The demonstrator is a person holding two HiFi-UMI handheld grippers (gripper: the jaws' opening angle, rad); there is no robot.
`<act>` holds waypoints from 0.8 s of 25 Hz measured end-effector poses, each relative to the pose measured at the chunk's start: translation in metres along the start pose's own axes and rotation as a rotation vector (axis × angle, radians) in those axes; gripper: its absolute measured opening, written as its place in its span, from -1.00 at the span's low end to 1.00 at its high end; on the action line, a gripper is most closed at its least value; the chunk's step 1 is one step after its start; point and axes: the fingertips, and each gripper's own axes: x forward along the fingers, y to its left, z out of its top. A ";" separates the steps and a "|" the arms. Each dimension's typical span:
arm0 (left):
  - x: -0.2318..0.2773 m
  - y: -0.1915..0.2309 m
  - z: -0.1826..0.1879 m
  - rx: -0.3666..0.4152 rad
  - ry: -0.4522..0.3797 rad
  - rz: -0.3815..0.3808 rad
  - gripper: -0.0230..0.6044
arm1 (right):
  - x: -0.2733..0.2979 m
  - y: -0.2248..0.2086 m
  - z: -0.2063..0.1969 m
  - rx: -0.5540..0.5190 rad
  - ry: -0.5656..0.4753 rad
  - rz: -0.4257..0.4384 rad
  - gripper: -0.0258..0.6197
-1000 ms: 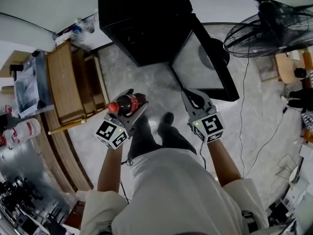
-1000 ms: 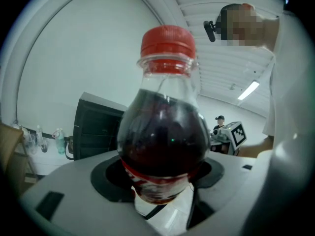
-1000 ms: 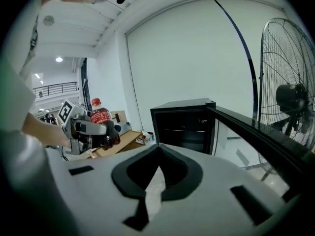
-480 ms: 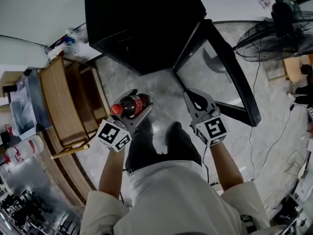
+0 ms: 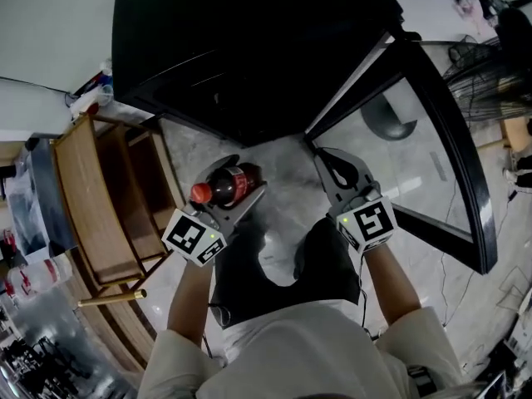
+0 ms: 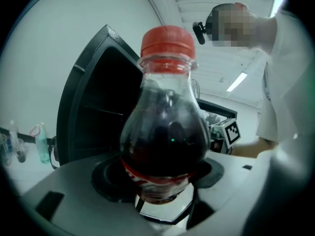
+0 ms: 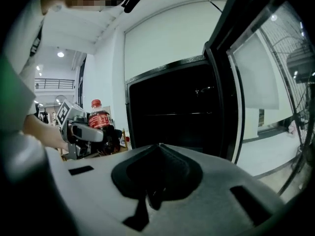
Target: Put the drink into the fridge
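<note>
A cola bottle [image 5: 229, 184] with a red cap and red label sits between the jaws of my left gripper [image 5: 237, 183], which is shut on its body; in the left gripper view the bottle [image 6: 165, 132] stands upright and fills the middle. The black fridge [image 5: 249, 56] stands just ahead with its dark inside showing, and its glass door [image 5: 416, 140] is swung open to the right. My right gripper [image 5: 335, 171] is shut and empty, level with the door's inner edge. The right gripper view shows the fridge opening [image 7: 172, 112], the door frame [image 7: 224, 92] and the held bottle [image 7: 100, 119] at the left.
A wooden shelf unit [image 5: 100, 198] stands to the left of the fridge, close to my left arm. A standing fan [image 5: 490, 65] is behind the open door at the right. A cable runs over the marble floor [image 5: 287, 177] on the right.
The person has stepped toward the fridge, so it looms larger and nearer. Both grippers have come closer to its opening. The bottle stays held in the left gripper.
</note>
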 end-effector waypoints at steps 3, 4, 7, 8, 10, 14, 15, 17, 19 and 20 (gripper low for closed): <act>0.011 0.025 -0.028 0.025 -0.018 -0.010 0.01 | 0.029 -0.012 -0.030 -0.040 0.032 -0.007 -0.93; 0.014 0.033 -0.039 0.028 -0.022 -0.014 0.01 | 0.039 -0.014 -0.040 -0.052 0.033 -0.007 -0.93; 0.025 0.051 -0.072 0.041 -0.021 -0.042 0.01 | 0.066 -0.021 -0.069 -0.072 -0.002 0.005 -0.92; 0.029 0.055 -0.084 0.057 -0.018 -0.055 0.01 | 0.075 -0.022 -0.079 -0.082 -0.028 0.012 -0.92; 0.035 0.061 -0.105 0.097 -0.019 -0.082 0.01 | 0.090 -0.025 -0.098 -0.114 -0.069 0.028 -0.93; 0.039 0.076 -0.137 0.141 -0.040 -0.106 0.01 | 0.109 -0.029 -0.132 -0.170 -0.111 0.030 -0.92; 0.040 0.081 -0.144 0.150 -0.044 -0.104 0.01 | 0.111 -0.028 -0.139 -0.180 -0.120 0.029 -0.93; 0.045 0.089 -0.157 0.175 -0.052 -0.093 0.01 | 0.114 -0.028 -0.153 -0.205 -0.132 0.024 -0.92; 0.052 0.095 -0.164 0.195 -0.064 -0.082 0.01 | 0.116 -0.030 -0.168 -0.218 -0.134 0.016 -0.92; 0.055 0.097 -0.166 0.201 -0.074 -0.079 0.01 | 0.117 -0.030 -0.174 -0.214 -0.132 0.012 -0.93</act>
